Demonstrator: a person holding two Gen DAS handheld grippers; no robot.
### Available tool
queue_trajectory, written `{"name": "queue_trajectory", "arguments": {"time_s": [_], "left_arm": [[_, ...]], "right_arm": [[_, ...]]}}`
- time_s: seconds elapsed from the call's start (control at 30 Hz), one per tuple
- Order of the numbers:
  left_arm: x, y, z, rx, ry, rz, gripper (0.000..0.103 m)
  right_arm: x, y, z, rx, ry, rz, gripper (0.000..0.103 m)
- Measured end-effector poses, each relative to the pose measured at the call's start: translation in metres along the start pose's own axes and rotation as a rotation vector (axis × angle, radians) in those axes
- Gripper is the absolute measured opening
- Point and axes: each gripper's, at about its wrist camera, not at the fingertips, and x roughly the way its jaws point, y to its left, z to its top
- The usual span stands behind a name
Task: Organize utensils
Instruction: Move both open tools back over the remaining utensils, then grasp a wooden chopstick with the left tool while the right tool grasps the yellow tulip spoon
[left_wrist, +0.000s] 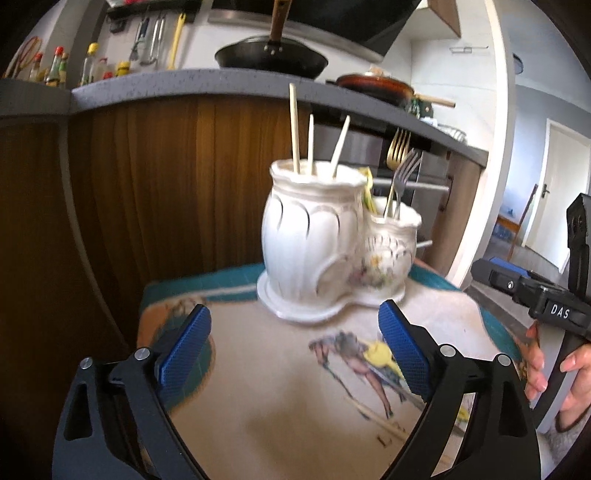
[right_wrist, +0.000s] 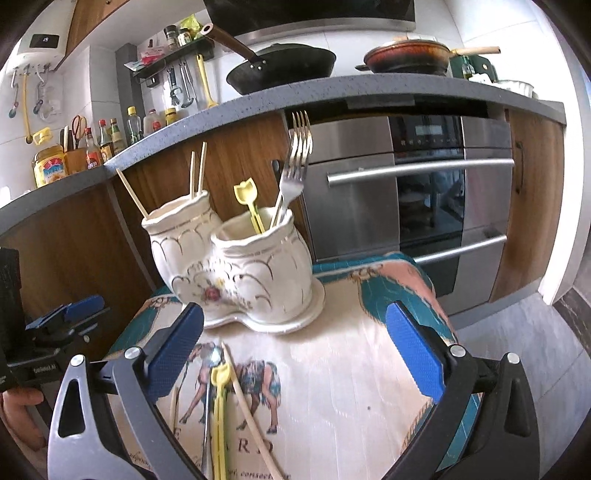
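Observation:
A white ceramic double-pot utensil holder (left_wrist: 325, 240) (right_wrist: 236, 269) stands at the far side of a small cloth-covered table (left_wrist: 280, 398). Its taller pot holds three chopsticks (left_wrist: 294, 129) (right_wrist: 197, 170). The shorter pot holds a silver fork (right_wrist: 291, 177), a gold fork (left_wrist: 398, 144) and a yellow spoon (right_wrist: 249, 203). On the cloth in the right wrist view lie a yellow spoon (right_wrist: 218, 406), a metal spoon (right_wrist: 212, 360) and a chopstick (right_wrist: 247, 410). My left gripper (left_wrist: 295, 350) is open and empty, short of the holder. My right gripper (right_wrist: 295, 350) is open and empty above the cloth.
Behind the table are wooden cabinet fronts (left_wrist: 166, 177), a steel oven (right_wrist: 413, 192) and a grey countertop (right_wrist: 332, 92) with a black wok (right_wrist: 280, 66) and a brown pan (right_wrist: 406, 55). The other gripper shows at each view's edge (left_wrist: 546, 295) (right_wrist: 55, 325).

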Motion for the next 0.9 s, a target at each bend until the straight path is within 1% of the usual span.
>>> {"name": "queue_trajectory", "arguments": {"time_s": [0.13, 0.2, 0.27, 0.37, 0.43, 0.57, 0.6, 0.67, 0.7, 0.73, 0.8, 0.87, 0.9], "left_arm": [[0.002, -0.011, -0.012, -0.017, 0.075, 0.024, 0.092], [0.004, -0.017, -0.017, -0.022, 0.128, 0.035, 0.092], [0.005, -0.026, -0.026, -0.030, 0.187, 0.019, 0.092], [0.006, -0.041, -0.037, -0.011, 0.241, 0.022, 0.092], [0.005, -0.051, -0.044, -0.001, 0.269, 0.008, 0.092], [0.007, -0.075, -0.055, 0.057, 0.332, -0.018, 0.090], [0.008, -0.078, -0.058, 0.064, 0.345, -0.024, 0.089], [0.010, -0.080, -0.062, 0.072, 0.371, -0.029, 0.080], [0.012, -0.081, -0.064, 0.074, 0.388, -0.029, 0.074], [0.013, -0.082, -0.065, 0.081, 0.395, -0.025, 0.069], [0.012, -0.083, -0.067, 0.116, 0.392, -0.003, 0.063], [0.010, -0.082, -0.067, 0.127, 0.387, 0.000, 0.054], [0.011, -0.080, -0.066, 0.130, 0.386, -0.002, 0.047]], "right_arm": [[0.001, 0.002, -0.004, -0.011, 0.022, 0.012, 0.098], [0.003, 0.004, -0.005, -0.028, 0.028, 0.012, 0.098], [0.003, 0.005, -0.006, -0.039, 0.028, 0.010, 0.098], [0.004, 0.005, -0.007, -0.038, 0.036, 0.022, 0.098], [0.004, 0.004, -0.007, -0.035, 0.039, 0.027, 0.098], [0.002, 0.002, -0.006, -0.034, 0.041, 0.037, 0.098], [0.001, 0.002, -0.005, -0.033, 0.039, 0.039, 0.098], [-0.001, 0.002, -0.004, -0.033, 0.035, 0.041, 0.098], [-0.002, 0.001, -0.004, -0.034, 0.032, 0.042, 0.098], [-0.003, 0.001, -0.003, -0.036, 0.031, 0.043, 0.098], [-0.004, 0.001, -0.003, -0.039, 0.028, 0.044, 0.098], [-0.005, 0.001, -0.002, -0.042, 0.026, 0.047, 0.098], [-0.006, 0.001, -0.002, -0.044, 0.026, 0.049, 0.098]]}}
